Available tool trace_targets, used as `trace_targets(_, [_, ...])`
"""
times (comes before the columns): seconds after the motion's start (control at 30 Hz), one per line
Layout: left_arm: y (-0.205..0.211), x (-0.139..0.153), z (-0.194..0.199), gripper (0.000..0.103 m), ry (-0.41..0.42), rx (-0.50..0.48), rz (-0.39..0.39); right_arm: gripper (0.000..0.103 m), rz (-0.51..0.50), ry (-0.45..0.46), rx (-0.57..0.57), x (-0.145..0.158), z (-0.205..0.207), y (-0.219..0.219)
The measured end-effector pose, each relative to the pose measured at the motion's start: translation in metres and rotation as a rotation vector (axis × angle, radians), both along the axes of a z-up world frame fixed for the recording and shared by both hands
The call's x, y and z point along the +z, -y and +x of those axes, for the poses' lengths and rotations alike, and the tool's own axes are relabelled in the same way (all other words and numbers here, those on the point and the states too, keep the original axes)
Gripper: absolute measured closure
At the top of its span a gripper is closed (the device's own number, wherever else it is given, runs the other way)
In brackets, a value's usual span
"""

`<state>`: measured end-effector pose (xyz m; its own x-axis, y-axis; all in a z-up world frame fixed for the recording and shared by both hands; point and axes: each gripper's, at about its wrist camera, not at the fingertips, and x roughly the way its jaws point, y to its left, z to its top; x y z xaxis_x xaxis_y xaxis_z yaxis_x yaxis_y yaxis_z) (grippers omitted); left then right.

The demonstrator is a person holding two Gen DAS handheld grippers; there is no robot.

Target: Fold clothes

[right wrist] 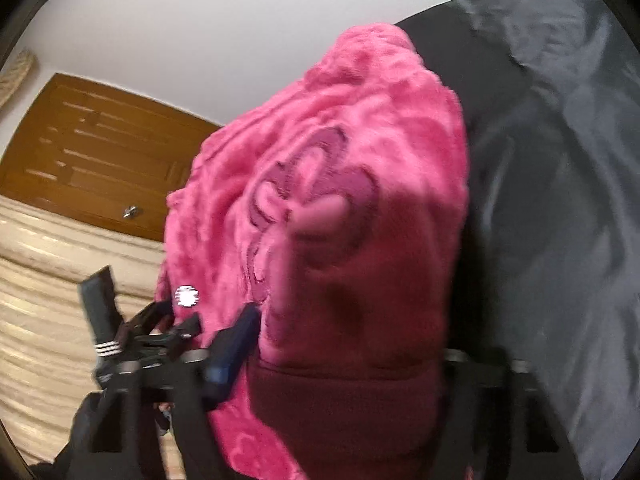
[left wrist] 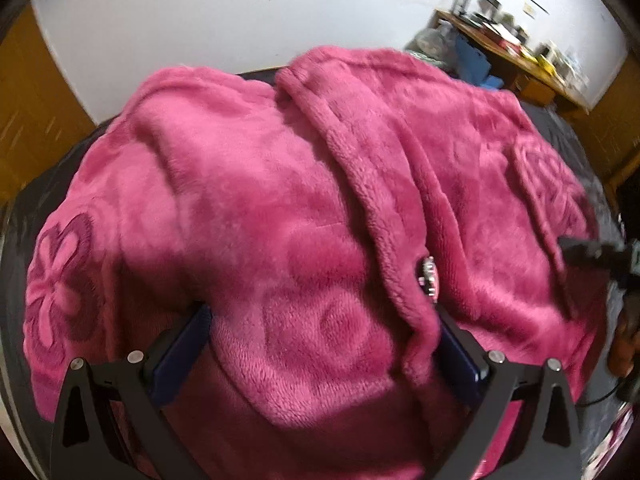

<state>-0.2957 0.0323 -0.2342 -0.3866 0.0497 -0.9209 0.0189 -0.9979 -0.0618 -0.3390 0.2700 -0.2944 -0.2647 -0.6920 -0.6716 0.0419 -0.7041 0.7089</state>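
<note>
A pink fleece garment with embossed flowers lies spread over a dark cover, its front edge and a shiny button running down the middle. My left gripper points down into its near hem, jaws wide, and fleece bulges between the blue pads without being pinched. In the right wrist view a sleeve with a dark ribbed cuff fills the space between the fingers of my right gripper. Its left pad presses the fleece; the right finger is hidden behind the cloth.
The dark grey cover stretches to the right of the sleeve. A wooden door and a cream quilt lie to the left. A cluttered wooden desk stands at the back right against a white wall.
</note>
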Motion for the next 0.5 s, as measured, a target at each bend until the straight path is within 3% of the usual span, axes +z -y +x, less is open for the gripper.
trace_targets(0.1, [0.009,0.013,0.006,0.0,-0.03,0.025,-0.002,0.047,-0.01,-0.002,-0.017,-0.001,0.004,-0.005])
trace_targets(0.23, [0.014,0.026,0.011,0.0,-0.07,0.006,-0.069,0.047,-0.017,-0.002,-0.01,-0.002,0.006,-0.007])
trace_targets(0.33, [0.021,0.007,0.012,0.0,-0.027,-0.004,-0.097,0.047,-0.037,0.011,-0.007,-0.003,0.007,-0.009])
trace_targets(0.5, [0.028,-0.015,0.002,0.0,0.022,0.032,-0.017,0.045,-0.057,0.011,0.004,-0.003,0.009,-0.011])
